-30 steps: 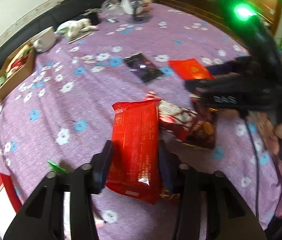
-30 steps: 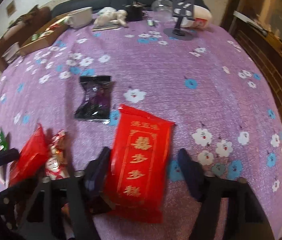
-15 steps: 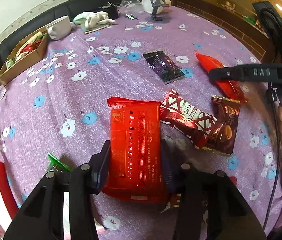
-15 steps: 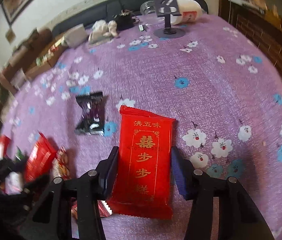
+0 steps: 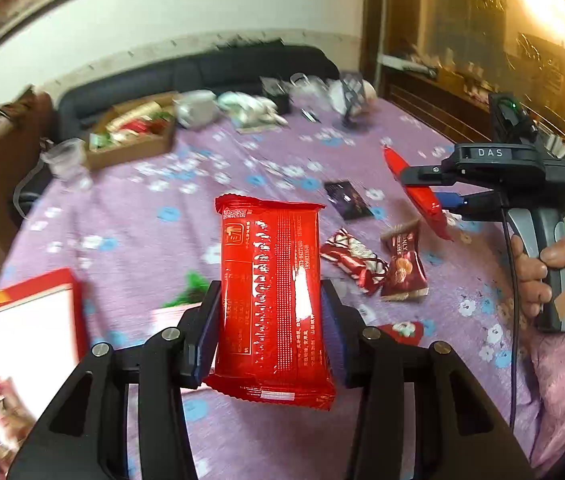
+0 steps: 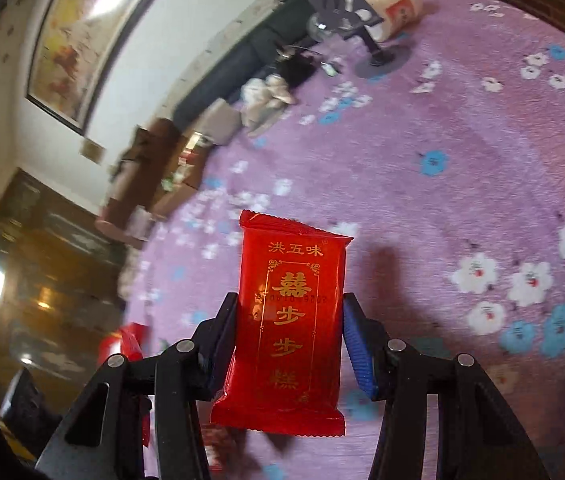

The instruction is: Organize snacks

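My left gripper [image 5: 269, 296] is shut on a red snack packet [image 5: 270, 248] with white print. The packet stands upright between the pads, lifted off the purple flowered tablecloth [image 5: 142, 232]. My right gripper [image 6: 289, 308] is shut on a red packet with gold characters [image 6: 294, 280], also held clear of the cloth. In the left wrist view the right gripper [image 5: 426, 186] shows at the right, held by a person's hand [image 5: 542, 276], with its red packet [image 5: 434, 216] seen edge-on.
A red box with a white inside [image 5: 34, 282] lies at the near left. Loose on the cloth are a heart-patterned packet [image 5: 352, 258], a brown packet [image 5: 402, 268], a dark purple packet [image 5: 346, 200] and a green wrapper [image 5: 190, 288]. A cardboard box of snacks [image 5: 130, 148] sits at the back.
Both grippers closed on their red packets and lifted them off the cloth. The left one rose and tipped up toward the room; the right one rolled, so its view is tilted.
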